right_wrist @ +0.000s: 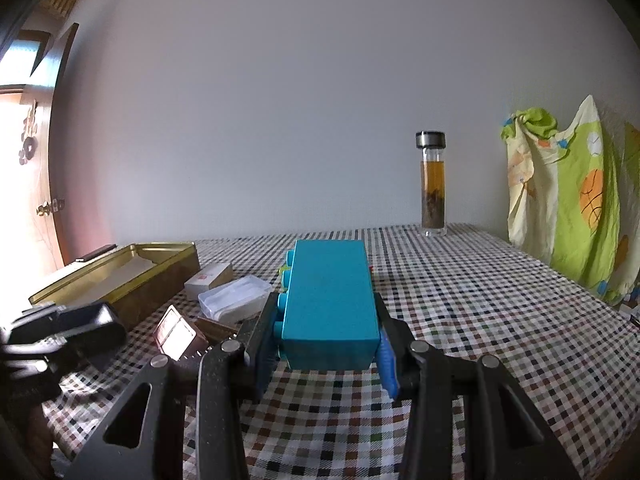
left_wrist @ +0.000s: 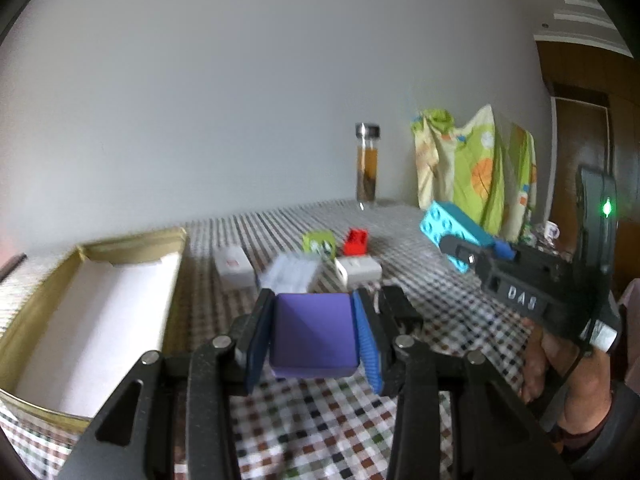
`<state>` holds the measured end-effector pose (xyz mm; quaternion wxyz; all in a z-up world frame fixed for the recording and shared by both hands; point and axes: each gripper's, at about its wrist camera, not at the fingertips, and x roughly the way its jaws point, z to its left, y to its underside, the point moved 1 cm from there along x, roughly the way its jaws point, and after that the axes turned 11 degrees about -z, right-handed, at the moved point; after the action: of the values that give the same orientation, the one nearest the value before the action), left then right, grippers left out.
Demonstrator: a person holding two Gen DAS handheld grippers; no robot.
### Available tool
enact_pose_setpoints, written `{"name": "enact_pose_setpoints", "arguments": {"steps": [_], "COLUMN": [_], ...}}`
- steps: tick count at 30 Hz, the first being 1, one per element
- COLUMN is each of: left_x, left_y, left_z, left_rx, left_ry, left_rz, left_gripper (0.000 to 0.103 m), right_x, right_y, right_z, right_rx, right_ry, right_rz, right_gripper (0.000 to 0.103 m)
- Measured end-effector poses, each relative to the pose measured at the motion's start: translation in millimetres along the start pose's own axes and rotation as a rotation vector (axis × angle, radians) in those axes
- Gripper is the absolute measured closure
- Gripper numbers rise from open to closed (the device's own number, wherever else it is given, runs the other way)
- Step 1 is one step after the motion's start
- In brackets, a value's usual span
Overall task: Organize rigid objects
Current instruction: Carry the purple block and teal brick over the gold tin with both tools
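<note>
Two blocks are in the air at once, which puts the work at the carrying step: each has been picked up and neither has been put away. The left gripper (left_wrist: pixel 314 334) has its fingers (left_wrist: pixel 366 338) clenched on a smooth purple cube (left_wrist: pixel 312 332), held above the checkered desk (left_wrist: pixel 440 312) and just right of the open gold-rimmed tin box with a white lining (left_wrist: pixel 100 320), which looks empty in the left wrist view. The right gripper (right_wrist: pixel 326 342) grasps a large turquoise plastic building brick (right_wrist: pixel 330 300) across its long sides, studs facing left, also clear of the desk; in the left wrist view the same brick (left_wrist: pixel 448 226) hangs well to the right and farther back. Loose items on the desk between them include a lime-green brick (left_wrist: pixel 319 240), a small red brick (left_wrist: pixel 356 242), a pair of white rectangular boxes (left_wrist: pixel 234 268) and a clear ribbed plastic case (left_wrist: pixel 290 274). A glass tea bottle with a steel cap (right_wrist: pixel 431 184) stands at the far edge, apart from everything else. I judge the box to be the likely destination, so the next move probably calls for swinging the purple cube left over the rim, lowering it toward a corner and releasing it so that room remains. The turquoise brick is long, so it would likely need to be aligned with the box's length before it goes in, and the right gripper should wait until the left one is out of the way.
</note>
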<state>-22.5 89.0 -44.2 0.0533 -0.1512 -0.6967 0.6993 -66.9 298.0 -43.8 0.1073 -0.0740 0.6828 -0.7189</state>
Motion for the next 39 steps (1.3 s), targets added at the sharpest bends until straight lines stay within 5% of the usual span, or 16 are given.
{"name": "enact_pose_setpoints", "arguments": {"steps": [12,39], "left_x": [-27,-37], "left_y": [-23,-21], "left_z": [31,117], "left_rx": [0.028,-0.075], "left_ry": [-0.143,-0.378], "left_rz": [-0.101,-0.032], "left_gripper": [0.064,0.064], "right_x": [1,19], "right_y": [-4,-36], "right_z": [3,91], "right_rx": [-0.008,-0.087], "right_ry": [0.05,-0.137], "right_rz": [0.007,0.0], "right_gripper": [0.058,0.058]}}
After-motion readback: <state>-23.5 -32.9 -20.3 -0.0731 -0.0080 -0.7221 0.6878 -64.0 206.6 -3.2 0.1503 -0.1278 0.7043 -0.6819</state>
